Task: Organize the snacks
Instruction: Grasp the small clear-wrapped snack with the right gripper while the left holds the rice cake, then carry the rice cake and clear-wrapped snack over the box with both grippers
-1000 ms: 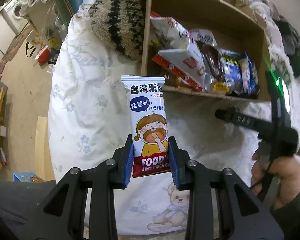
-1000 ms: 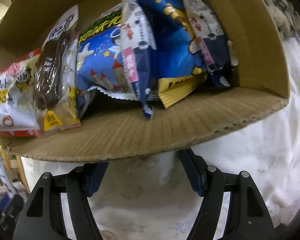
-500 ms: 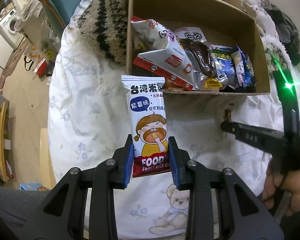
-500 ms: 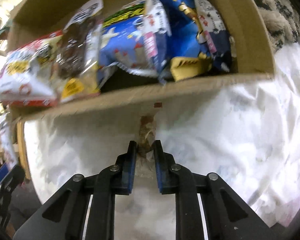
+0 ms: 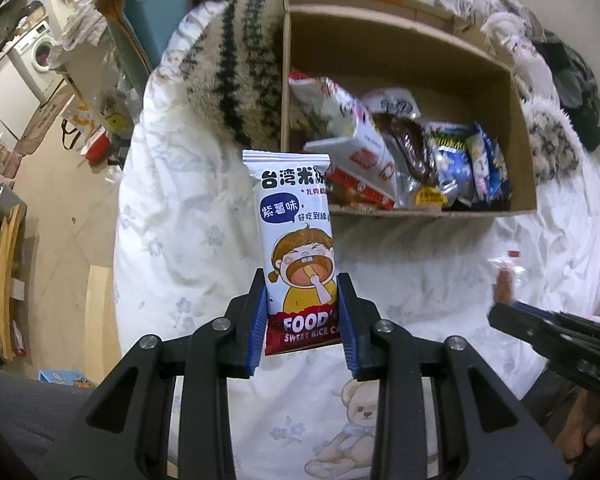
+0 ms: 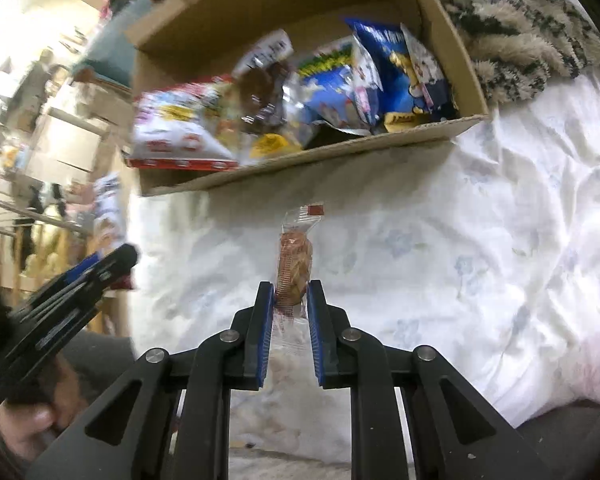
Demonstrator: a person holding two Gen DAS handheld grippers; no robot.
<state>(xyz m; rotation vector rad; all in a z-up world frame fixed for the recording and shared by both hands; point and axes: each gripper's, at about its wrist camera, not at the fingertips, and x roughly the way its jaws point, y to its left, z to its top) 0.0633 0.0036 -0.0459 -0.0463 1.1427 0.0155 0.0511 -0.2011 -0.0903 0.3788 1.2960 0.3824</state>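
Observation:
My left gripper (image 5: 303,312) is shut on a white rice cake packet (image 5: 296,248) with a cartoon child, held upright above the bed in front of the cardboard box (image 5: 400,56). My right gripper (image 6: 288,300) is shut on a small clear-wrapped brown snack (image 6: 296,264), held above the sheet below the box (image 6: 312,160). The box lies on its side and holds several snack bags (image 5: 400,156), also seen in the right wrist view (image 6: 300,92). The right gripper also shows in the left wrist view (image 5: 500,312); the left gripper's side shows at the left of the right wrist view (image 6: 128,256).
A white floral bedsheet (image 5: 188,248) covers the bed. A striped fuzzy pillow (image 5: 236,68) lies left of the box. The floor with clutter and a washing machine (image 5: 36,56) is far left. A wooden frame (image 5: 4,280) stands at the left edge.
My right gripper closed on the small brown snack and lifted it back from the box. My left gripper pulled back with the rice cake packet, so the box looks farther away.

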